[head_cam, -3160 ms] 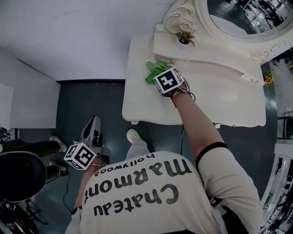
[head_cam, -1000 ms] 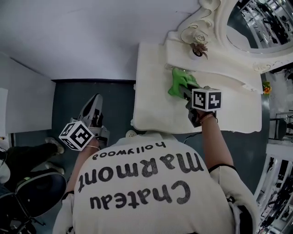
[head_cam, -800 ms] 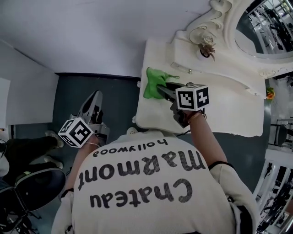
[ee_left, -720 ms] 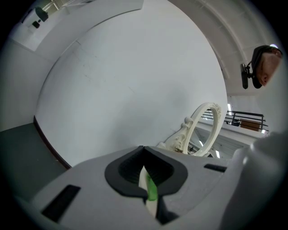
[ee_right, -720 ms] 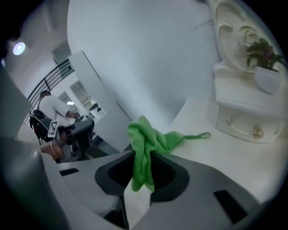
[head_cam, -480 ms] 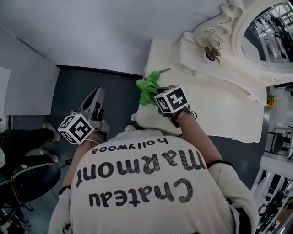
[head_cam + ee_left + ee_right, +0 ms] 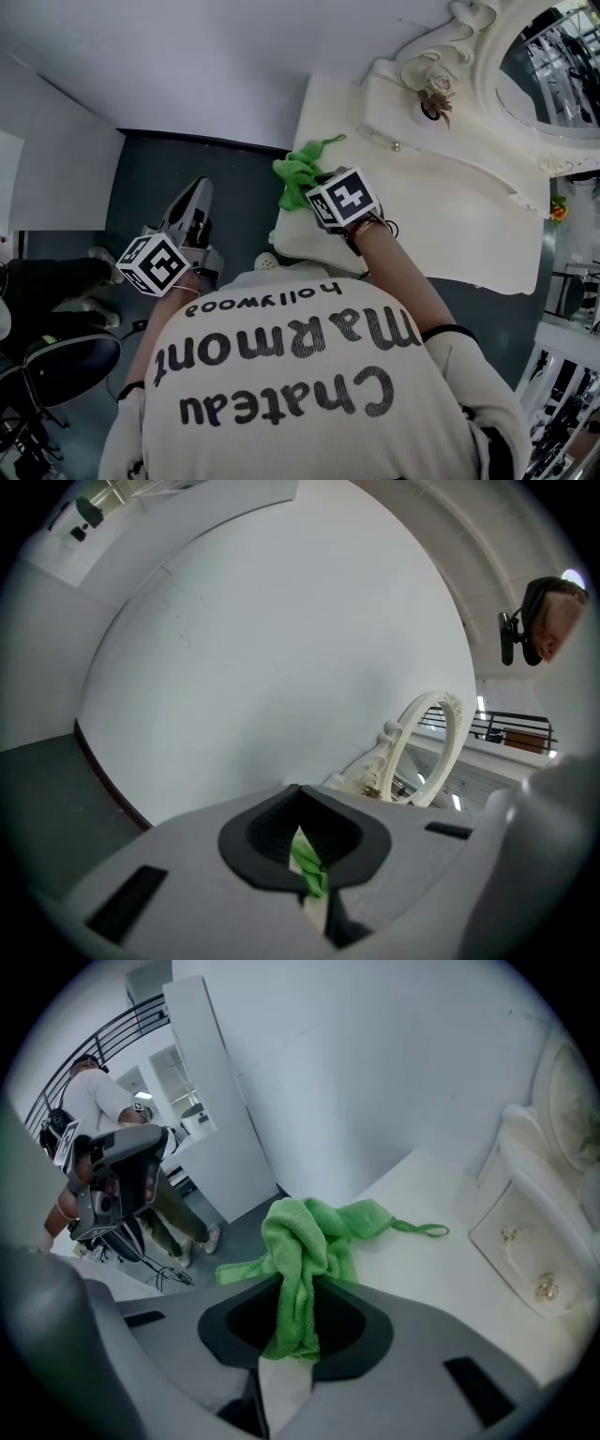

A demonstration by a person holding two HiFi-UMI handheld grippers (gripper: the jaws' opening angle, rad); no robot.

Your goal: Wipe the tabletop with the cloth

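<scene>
Green cloth (image 7: 298, 178) bunched at the tabletop's (image 7: 450, 220) left end, pinched between the right gripper's (image 7: 292, 1330) jaws, left gripper (image 7: 190, 214) off the tabletop's left side, jaws together, empty.

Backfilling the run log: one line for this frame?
phase: wiping | right gripper: shut on cloth | cloth: green, at tabletop left edge | left gripper: off tabletop, over floor

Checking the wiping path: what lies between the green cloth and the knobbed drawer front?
Only bare tabletop lies between the cloth and the drawer front, shown in the right gripper view.
</scene>
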